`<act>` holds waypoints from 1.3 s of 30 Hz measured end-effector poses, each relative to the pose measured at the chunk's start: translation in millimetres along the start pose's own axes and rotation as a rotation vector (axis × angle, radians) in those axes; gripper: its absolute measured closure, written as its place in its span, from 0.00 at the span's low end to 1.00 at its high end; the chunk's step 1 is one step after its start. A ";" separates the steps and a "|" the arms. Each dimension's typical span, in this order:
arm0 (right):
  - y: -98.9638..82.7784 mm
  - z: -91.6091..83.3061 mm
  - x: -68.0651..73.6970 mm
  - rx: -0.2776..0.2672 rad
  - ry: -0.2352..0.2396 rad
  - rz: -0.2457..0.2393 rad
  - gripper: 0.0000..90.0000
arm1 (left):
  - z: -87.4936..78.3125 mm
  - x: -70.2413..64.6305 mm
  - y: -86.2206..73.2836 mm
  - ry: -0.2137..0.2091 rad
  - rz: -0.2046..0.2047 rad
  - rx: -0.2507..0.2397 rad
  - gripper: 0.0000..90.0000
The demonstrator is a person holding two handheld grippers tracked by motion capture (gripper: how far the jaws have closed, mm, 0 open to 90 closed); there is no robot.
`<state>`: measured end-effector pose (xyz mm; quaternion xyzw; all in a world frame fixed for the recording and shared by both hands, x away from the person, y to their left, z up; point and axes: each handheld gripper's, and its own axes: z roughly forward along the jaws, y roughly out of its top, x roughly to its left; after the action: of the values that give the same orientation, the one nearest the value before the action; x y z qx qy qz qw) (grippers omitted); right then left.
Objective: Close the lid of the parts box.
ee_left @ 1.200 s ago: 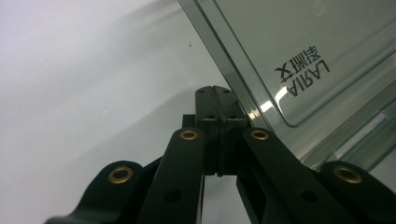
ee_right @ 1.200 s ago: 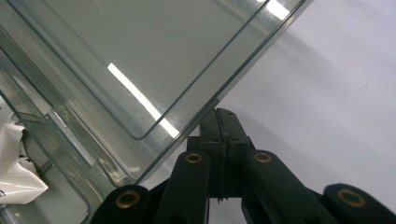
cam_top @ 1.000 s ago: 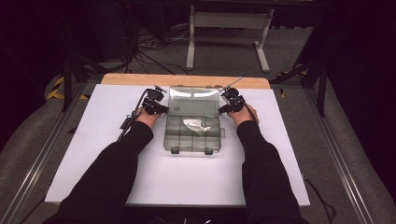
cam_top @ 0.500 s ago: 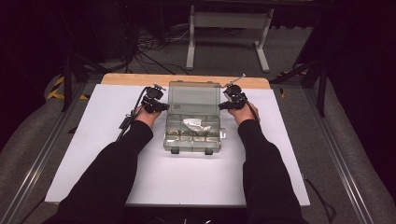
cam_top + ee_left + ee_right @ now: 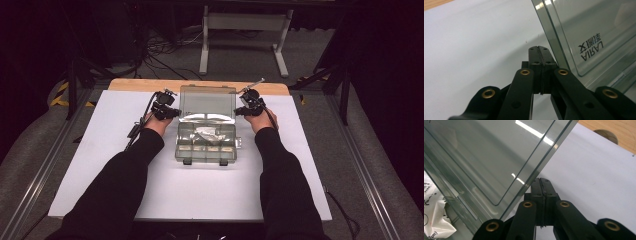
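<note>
High view: we see a clear plastic organiser box (image 5: 205, 141) at the middle of the white tabletop (image 5: 100, 150), its lid (image 5: 207, 100) swung up and standing roughly upright at the far edge. White packets (image 5: 206, 132) lie in the compartments. The left gripper (image 5: 169, 111) sits just beside the lid's left edge and the right gripper (image 5: 244, 108) just beside its right edge; whether either touches the lid we cannot tell from here.

Left gripper view: we look along the left gripper (image 5: 539, 50), whose jaws are pressed fully together with nothing between them. The lid (image 5: 596, 27) rises just to their right, its thick rim close alongside the tips, with printed lettering (image 5: 591, 46) seen through the clear panel.

Right gripper view: the right gripper (image 5: 541, 181) likewise has its jaws closed flat against each other and holds nothing. The lid (image 5: 489, 157) leans just to their left, its edge near the tips; a white packet (image 5: 434, 217) shows behind it.

Handling: we judge the box light, stiff and smooth, so closed jaws can push the lid but may slide on it. The hinge looks the weak point. The best hold is the lid's thick side rim, taken evenly from both sides
</note>
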<state>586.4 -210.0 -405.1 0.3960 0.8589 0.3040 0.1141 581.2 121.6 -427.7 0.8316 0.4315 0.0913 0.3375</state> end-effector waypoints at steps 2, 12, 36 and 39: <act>0.1 -0.5 0.0 -0.003 -0.003 -0.004 1.00 | -0.1 -0.1 0.2 0.000 0.000 -0.002 1.00; 1.9 -7.1 -0.4 -0.046 -0.017 -0.011 1.00 | -3.9 -1.3 2.7 0.006 0.004 -0.024 1.00; 6.9 -30.0 10.4 -0.128 0.007 -0.035 1.00 | -19.7 -5.6 3.6 -0.023 0.022 -0.059 1.00; 7.1 -33.5 12.2 -0.133 0.011 -0.035 1.00 | -22.7 -6.4 3.1 -0.028 0.025 -0.066 1.00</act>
<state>568.0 -211.8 -373.8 0.3708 0.8442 0.3606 0.1407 569.2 126.3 -407.7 0.8265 0.4131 0.0981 0.3696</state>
